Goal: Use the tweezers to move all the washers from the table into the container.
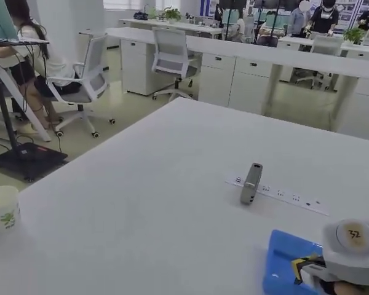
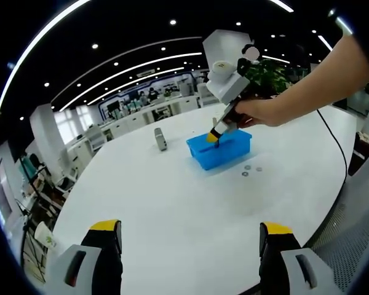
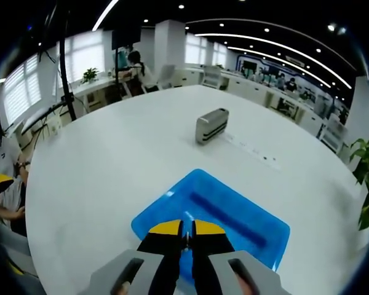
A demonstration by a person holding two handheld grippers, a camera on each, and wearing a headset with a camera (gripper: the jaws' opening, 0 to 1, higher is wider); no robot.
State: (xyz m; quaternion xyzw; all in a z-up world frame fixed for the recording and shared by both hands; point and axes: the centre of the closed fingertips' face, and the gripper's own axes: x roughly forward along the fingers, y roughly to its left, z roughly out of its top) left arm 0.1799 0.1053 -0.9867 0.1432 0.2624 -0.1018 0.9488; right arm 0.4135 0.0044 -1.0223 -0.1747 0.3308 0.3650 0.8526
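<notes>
Bright, even light comes from ceiling strips (image 3: 107, 13) and far windows (image 3: 89, 46), leaving faint shadows on the white table (image 1: 141, 215). Gripper views bow strongly toward their edges.

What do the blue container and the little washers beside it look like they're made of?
The container looks like glossy, translucent blue plastic: its colour is even, and the walls are paler and let light through. The washers look like flat grey metal rings, though they are too small to be sure of that.
</notes>
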